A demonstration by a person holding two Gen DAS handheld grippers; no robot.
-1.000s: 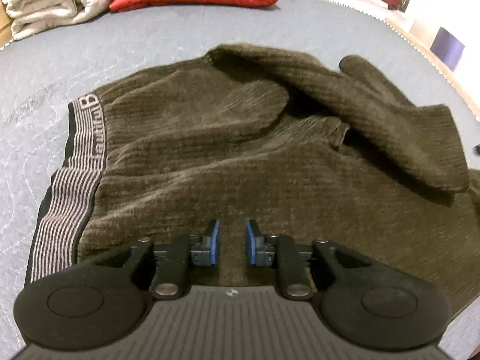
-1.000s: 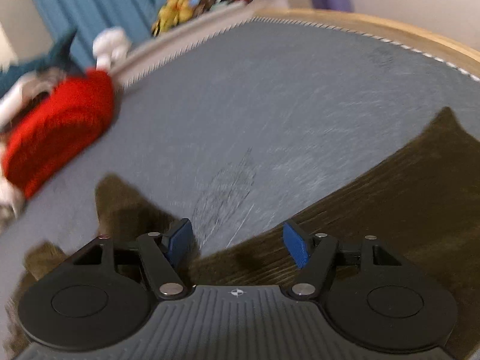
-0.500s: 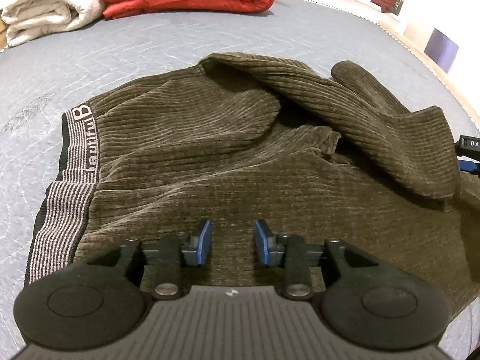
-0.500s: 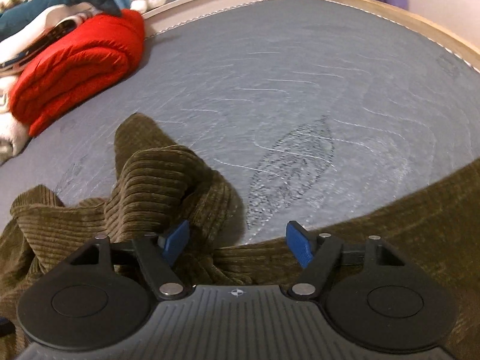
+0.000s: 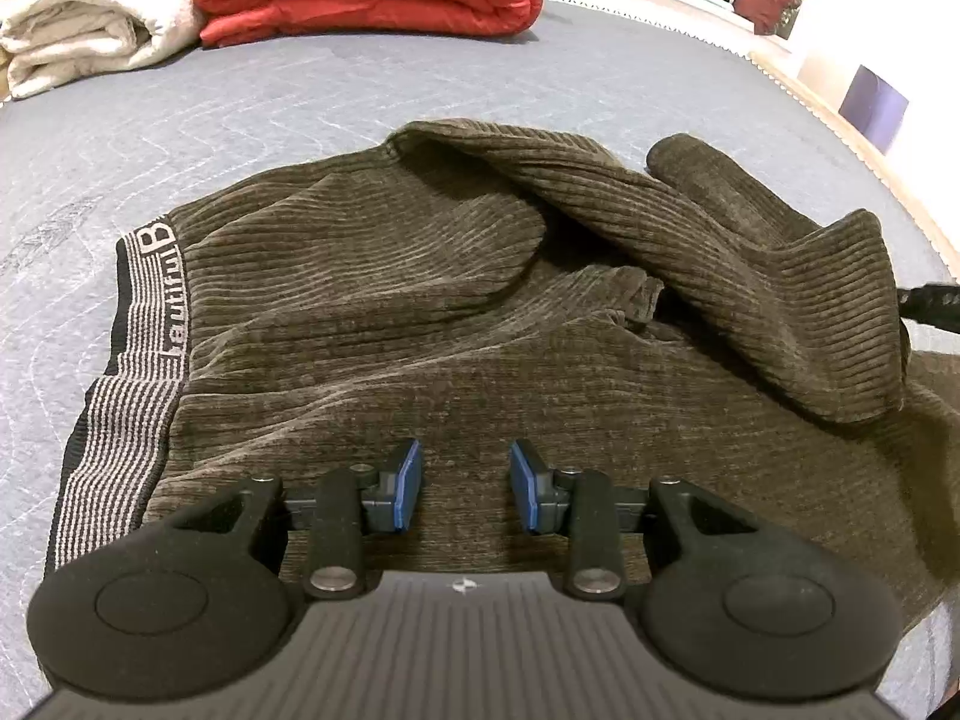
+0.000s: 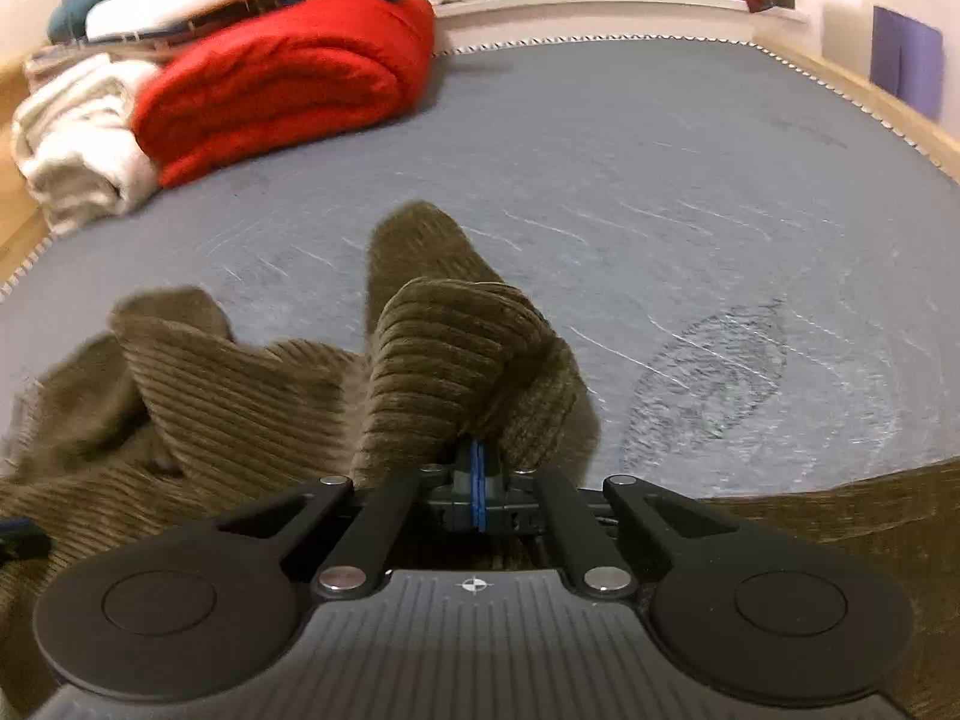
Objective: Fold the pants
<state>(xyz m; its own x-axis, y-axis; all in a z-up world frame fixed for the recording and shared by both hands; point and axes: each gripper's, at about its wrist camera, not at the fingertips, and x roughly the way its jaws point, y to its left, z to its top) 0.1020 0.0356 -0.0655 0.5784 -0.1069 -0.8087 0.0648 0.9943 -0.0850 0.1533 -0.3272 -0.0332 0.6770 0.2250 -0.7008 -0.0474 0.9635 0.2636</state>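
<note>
On the grey bed (image 5: 420, 84) the brown corduroy pants (image 5: 372, 312) lie spread out, rumpled, striped waistband (image 5: 135, 324) off to the left in the left wrist view and one leg flopped back over the rest. Left tool (image 5: 465, 489) sits low over the fabric with its blue pads apart, nothing pinched between them. Right tool (image 6: 477, 489) has its pads squeezed together, and a bunched fold of the pants leg rises right off the tips, so it looks clamped on cloth. Red blanket (image 6: 282, 78) and white towel (image 6: 78, 144) sit folded at the far edge, well apart from the pants.
</note>
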